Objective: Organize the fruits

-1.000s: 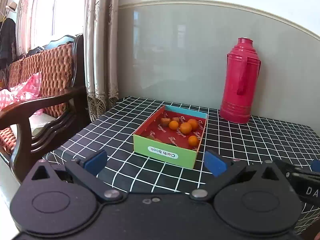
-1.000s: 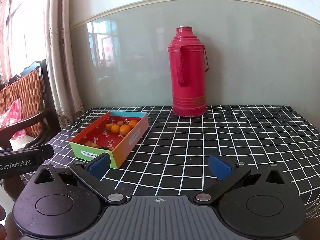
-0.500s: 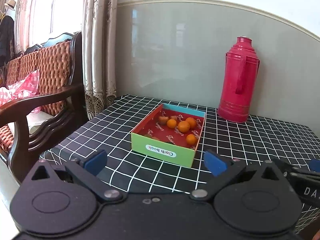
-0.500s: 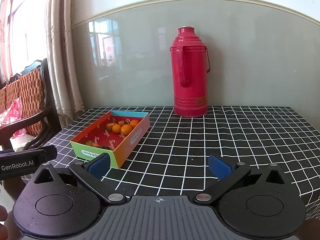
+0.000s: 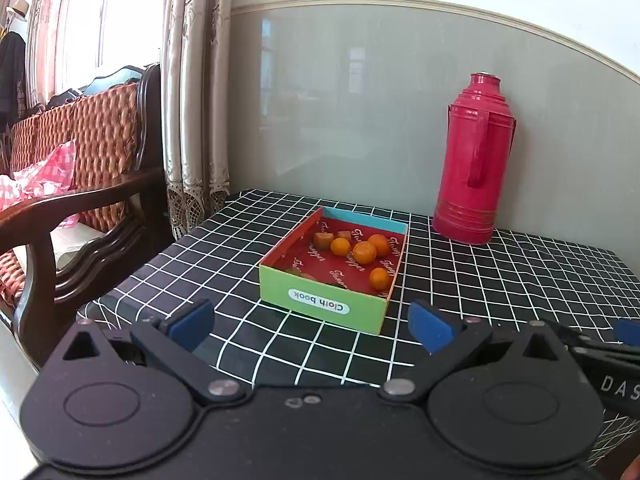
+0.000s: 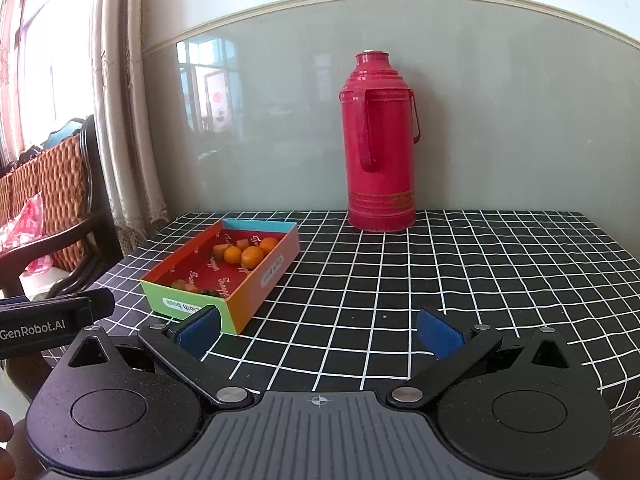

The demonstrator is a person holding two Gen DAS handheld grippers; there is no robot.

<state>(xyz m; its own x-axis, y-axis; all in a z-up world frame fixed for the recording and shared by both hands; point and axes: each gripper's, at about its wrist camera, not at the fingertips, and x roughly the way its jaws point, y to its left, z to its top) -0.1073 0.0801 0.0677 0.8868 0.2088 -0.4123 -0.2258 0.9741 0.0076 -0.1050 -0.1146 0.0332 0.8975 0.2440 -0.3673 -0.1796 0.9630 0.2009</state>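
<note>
A shallow box (image 5: 324,303) with a green front labelled "Cloth book" and a red inside stands on the checked table; it also shows in the right wrist view (image 6: 256,284). Several small oranges (image 5: 365,252) (image 6: 252,257) and other small fruit pieces lie in it. My left gripper (image 5: 310,326) is open and empty, just in front of the box. My right gripper (image 6: 318,330) is open and empty, to the right of the box's near corner.
A tall red thermos (image 5: 474,160) (image 6: 380,144) stands at the back by the wall. The table (image 6: 460,280) has a black-and-white checked cloth. A wooden armchair (image 5: 80,200) stands left of the table, beside curtains (image 5: 192,100).
Both grippers have moved slightly closer to the box. Both stay open and empty.
</note>
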